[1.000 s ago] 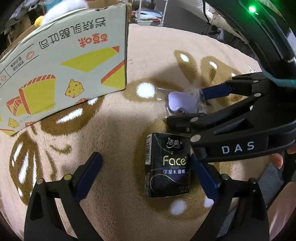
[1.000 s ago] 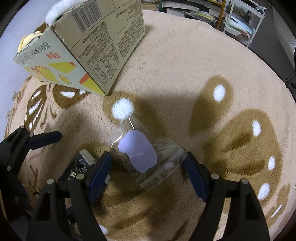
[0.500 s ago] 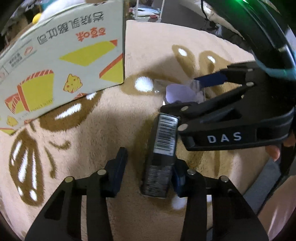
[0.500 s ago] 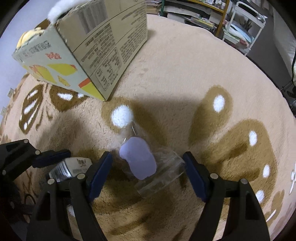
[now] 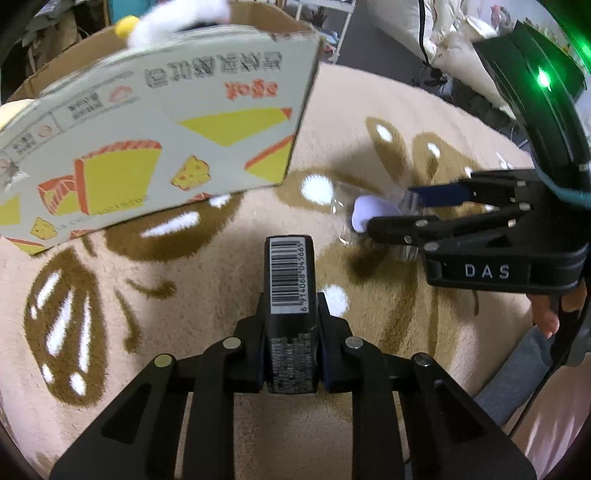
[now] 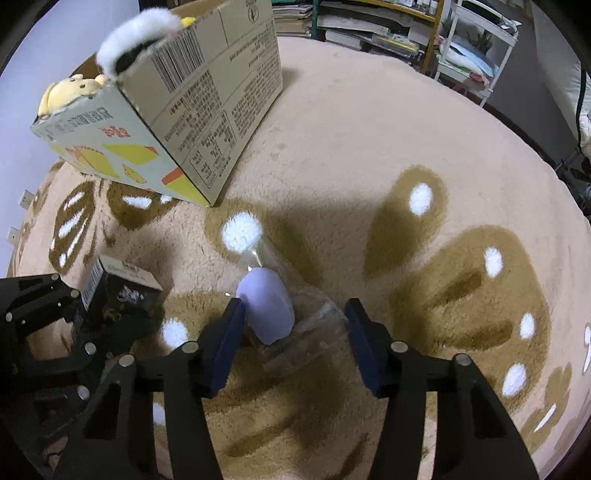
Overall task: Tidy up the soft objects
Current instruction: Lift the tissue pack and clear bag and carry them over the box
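My left gripper (image 5: 290, 325) is shut on a black tissue pack (image 5: 290, 280), held on edge with its barcode side up, above the beige rug (image 5: 184, 369). The pack also shows in the right wrist view (image 6: 118, 286). My right gripper (image 6: 295, 325) is open, its blue pads on either side of a clear plastic bag (image 6: 306, 332) holding a lavender soft item (image 6: 267, 310) on the rug. In the left wrist view the right gripper (image 5: 417, 208) reaches over that lavender item (image 5: 369, 214).
A cardboard box (image 6: 184, 103) printed with cheese pictures stands at the far left, also in the left wrist view (image 5: 147, 147). A yellow plush (image 6: 70, 92) and a white fluffy toy (image 6: 136, 33) stick out of it. Shelves (image 6: 406, 26) stand behind the rug.
My left gripper closed on the tissue pack, turned it on edge and lifted it. My right gripper moved forward around the bag and narrowed its opening.
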